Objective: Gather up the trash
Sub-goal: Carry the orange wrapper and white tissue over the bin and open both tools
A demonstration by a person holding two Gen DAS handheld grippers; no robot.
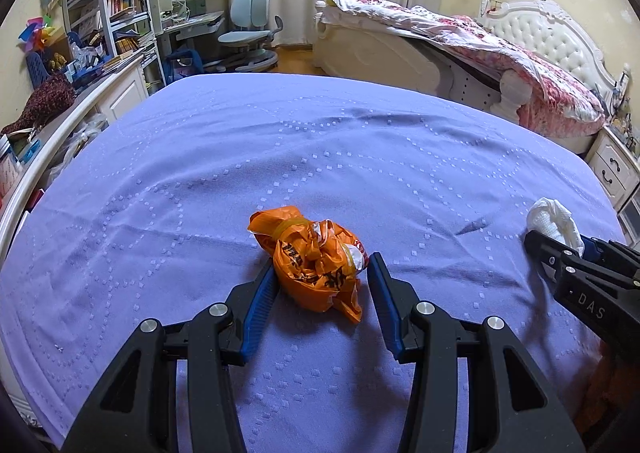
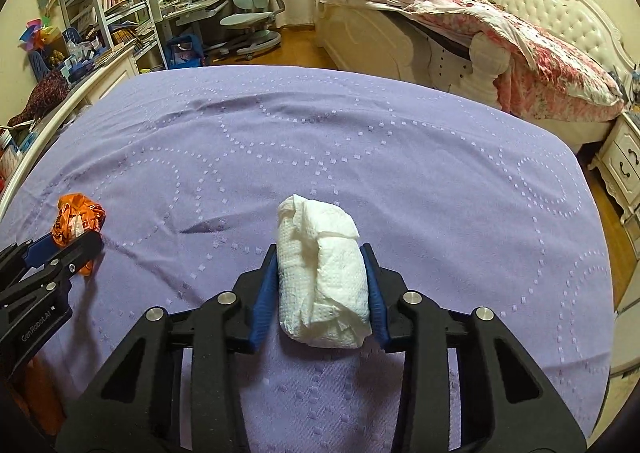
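On the purple bed sheet, the crumpled orange bag is sitting between the left gripper jaws, spread, needing a gentle centred squeeze; the right gripper is pinching the white tissue wad

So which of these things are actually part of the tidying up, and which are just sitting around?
Part of the job:
orange plastic bag, between the left gripper fingers
white paper wad, held in the right gripper

Just lying about:
desk chair
bookshelf
pink quilt
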